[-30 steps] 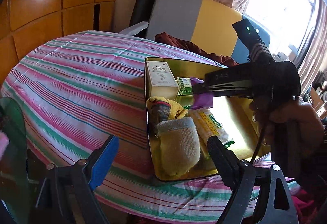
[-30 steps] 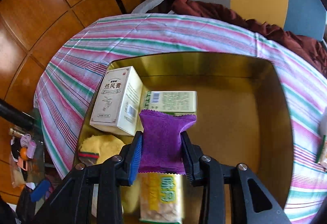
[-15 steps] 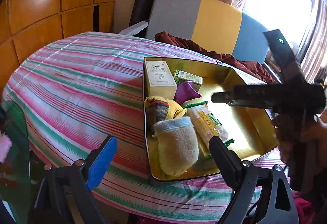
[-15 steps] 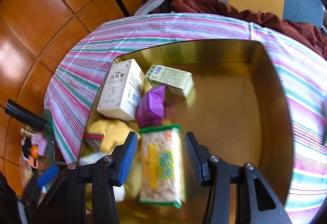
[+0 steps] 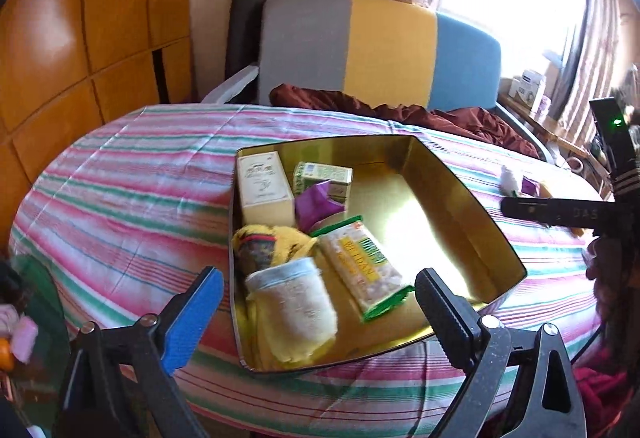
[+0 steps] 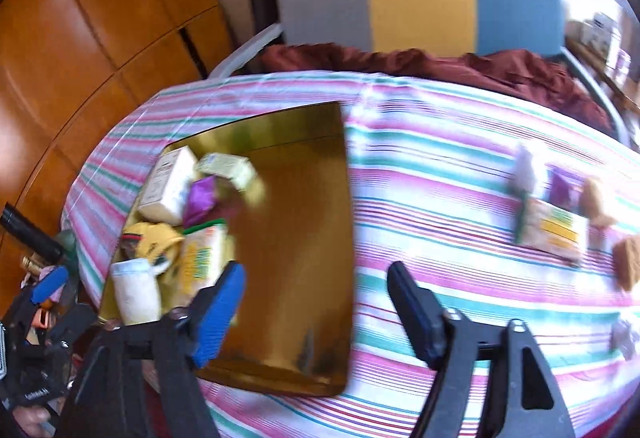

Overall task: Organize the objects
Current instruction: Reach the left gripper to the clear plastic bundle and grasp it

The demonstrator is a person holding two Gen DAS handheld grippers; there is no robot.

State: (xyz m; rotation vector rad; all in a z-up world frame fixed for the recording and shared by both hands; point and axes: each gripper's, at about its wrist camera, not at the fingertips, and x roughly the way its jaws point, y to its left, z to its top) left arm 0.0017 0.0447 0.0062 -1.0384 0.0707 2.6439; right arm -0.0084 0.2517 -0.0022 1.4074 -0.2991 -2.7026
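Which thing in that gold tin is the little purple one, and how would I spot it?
Start at the square gold metal tin on the striped tablecloth. At its far left end, the small crinkled purple foil packet sits between two pale cardboard boxes and a cracker pack. It is the only purple item inside.

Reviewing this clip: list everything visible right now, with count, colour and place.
gold tin tray: 1, gold, on the table, near side
white box: 1, cream, tray's far left corner
green box: 1, pale green, beside the white box
purple packet: 1, purple, in the tray, in front of the green box
cracker pack: 1, yellow and green, tray middle
yellow sock: 1, yellow with a striped cuff, tray left
cream sock: 1, cream, tray near corner
loose items on the cloth: several, blurred, right of the tray
striped tablecloth: 1, pink, green, white
chair: 1, grey, yellow, blue, behind the table
left gripper: open, over the tray's near edge
right gripper: open, empty
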